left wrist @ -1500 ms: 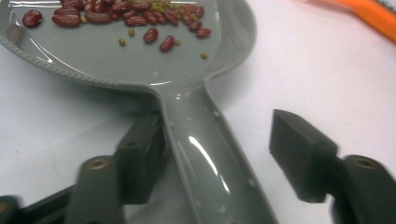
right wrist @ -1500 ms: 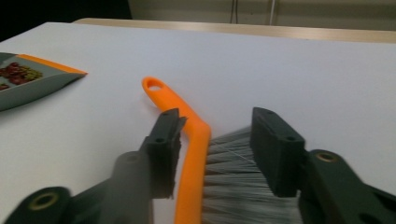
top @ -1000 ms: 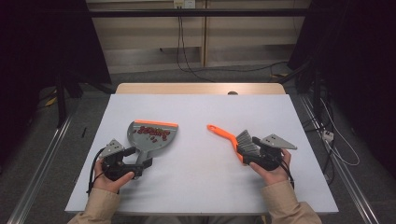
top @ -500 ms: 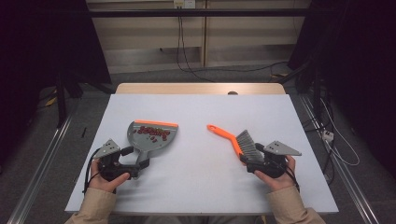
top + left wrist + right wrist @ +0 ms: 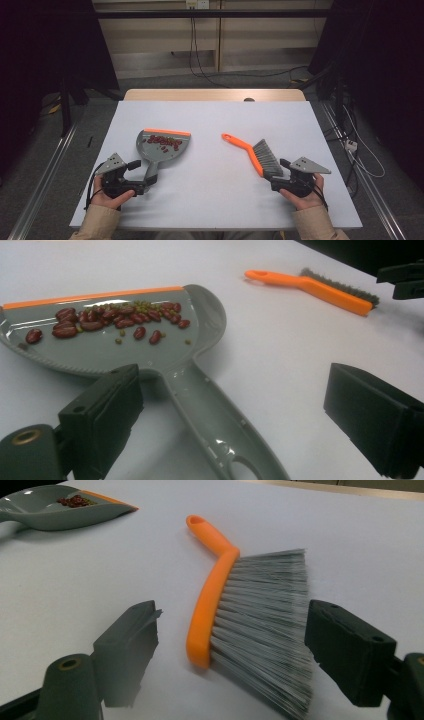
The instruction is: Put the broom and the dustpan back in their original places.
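A grey dustpan (image 5: 162, 145) with an orange lip lies on the white table and holds red beans (image 5: 162, 141) and a few small green ones. Its handle (image 5: 200, 405) runs back between the wide-apart jaws of my left gripper (image 5: 140, 176), which stand clear of it on both sides (image 5: 230, 390). An orange-handled brush (image 5: 252, 152) with grey bristles lies flat to the right (image 5: 210, 590). My right gripper (image 5: 279, 175) sits just behind the bristle end, open, with its pads (image 5: 345, 650) not touching the brush.
The white table (image 5: 210, 115) has a wooden strip along its far edge. Cables run over the floor behind it, and metal rails flank it on both sides. My forearms come in over the near edge.
My right gripper has drawn back toward the near edge, away from the brush, which stays on the table. The left gripper and the dustpan have hardly moved.
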Demonstrator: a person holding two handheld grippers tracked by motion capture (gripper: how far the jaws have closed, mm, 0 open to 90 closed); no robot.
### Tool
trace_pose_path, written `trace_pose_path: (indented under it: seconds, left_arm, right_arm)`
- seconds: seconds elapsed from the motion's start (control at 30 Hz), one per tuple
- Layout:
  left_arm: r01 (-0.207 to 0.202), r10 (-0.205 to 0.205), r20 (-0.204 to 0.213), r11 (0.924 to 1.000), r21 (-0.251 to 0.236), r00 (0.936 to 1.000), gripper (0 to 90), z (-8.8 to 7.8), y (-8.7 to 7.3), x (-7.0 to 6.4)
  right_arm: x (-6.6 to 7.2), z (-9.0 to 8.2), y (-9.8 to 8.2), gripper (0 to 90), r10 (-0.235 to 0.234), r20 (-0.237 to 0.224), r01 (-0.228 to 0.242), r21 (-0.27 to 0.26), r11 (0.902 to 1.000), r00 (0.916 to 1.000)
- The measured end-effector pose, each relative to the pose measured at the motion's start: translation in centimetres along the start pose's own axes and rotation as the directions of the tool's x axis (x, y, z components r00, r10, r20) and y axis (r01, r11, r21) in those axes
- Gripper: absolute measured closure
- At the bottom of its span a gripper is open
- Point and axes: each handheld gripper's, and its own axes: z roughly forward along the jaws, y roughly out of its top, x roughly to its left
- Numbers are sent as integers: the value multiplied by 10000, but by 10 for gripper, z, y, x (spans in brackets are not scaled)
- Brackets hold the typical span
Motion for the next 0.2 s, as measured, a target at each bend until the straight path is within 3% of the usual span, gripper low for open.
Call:
trace_pose_path:
  seconds: [0.2]
  left_arm:
    - [-46,46,-37,10000,24,10000,79,1,0,-1]
  right_arm:
    - [2,1,0,209,-218,-87,218,48,9998,9997]
